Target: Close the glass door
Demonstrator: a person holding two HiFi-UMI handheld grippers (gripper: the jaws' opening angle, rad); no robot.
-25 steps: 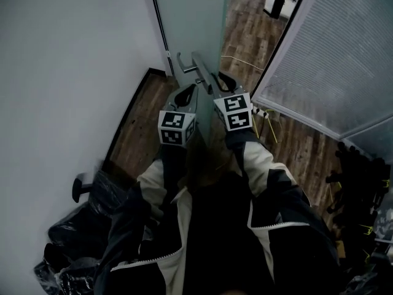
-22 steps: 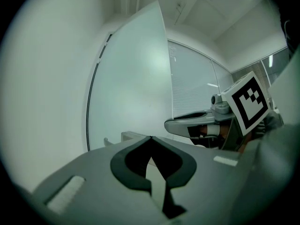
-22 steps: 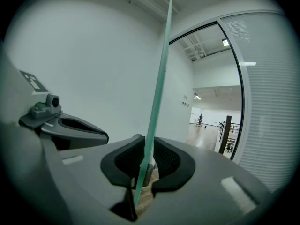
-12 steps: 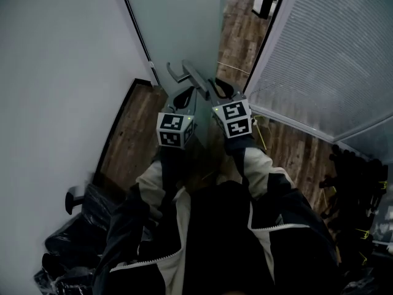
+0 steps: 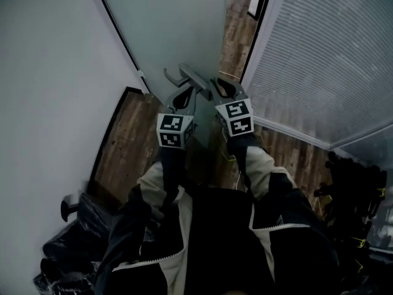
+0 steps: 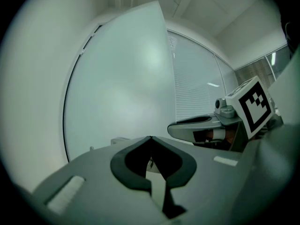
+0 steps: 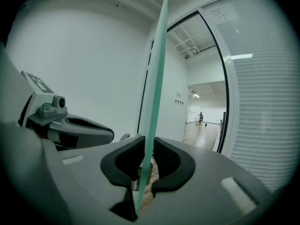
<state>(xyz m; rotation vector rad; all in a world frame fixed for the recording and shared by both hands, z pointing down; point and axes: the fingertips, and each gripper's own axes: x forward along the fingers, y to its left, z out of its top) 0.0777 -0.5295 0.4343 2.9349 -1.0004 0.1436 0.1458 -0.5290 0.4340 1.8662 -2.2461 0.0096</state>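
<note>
The frosted glass door (image 5: pixel 178 23) stands ajar, and its metal lever handle (image 5: pixel 190 75) juts toward me. My right gripper (image 5: pixel 222 88) straddles the door's free edge beside the handle. In the right gripper view the green glass edge (image 7: pixel 157 78) runs down between the right gripper's (image 7: pixel 149 149) dark pads, which close on both faces. My left gripper (image 5: pixel 182 97) is under the handle with its tip at the door's near face. The left gripper view shows the left gripper (image 6: pixel 150 137) shut and empty before the pale glass (image 6: pixel 122 78). Whether it touches the glass is unclear.
A white wall (image 5: pixel 49 72) runs along the left. A partition with blinds (image 5: pixel 319 54) and a black door frame (image 5: pixel 255 35) bound the right. Wood floor (image 5: pixel 236 17) shows through the narrow gap. A black chair and bags (image 5: pixel 73 238) sit at lower left, and dark gear (image 5: pixel 350 183) at right.
Both grippers have travelled forward together with the door. The door has swung toward the black frame and the gap of floor beyond it has narrowed. The jaws look unchanged.
</note>
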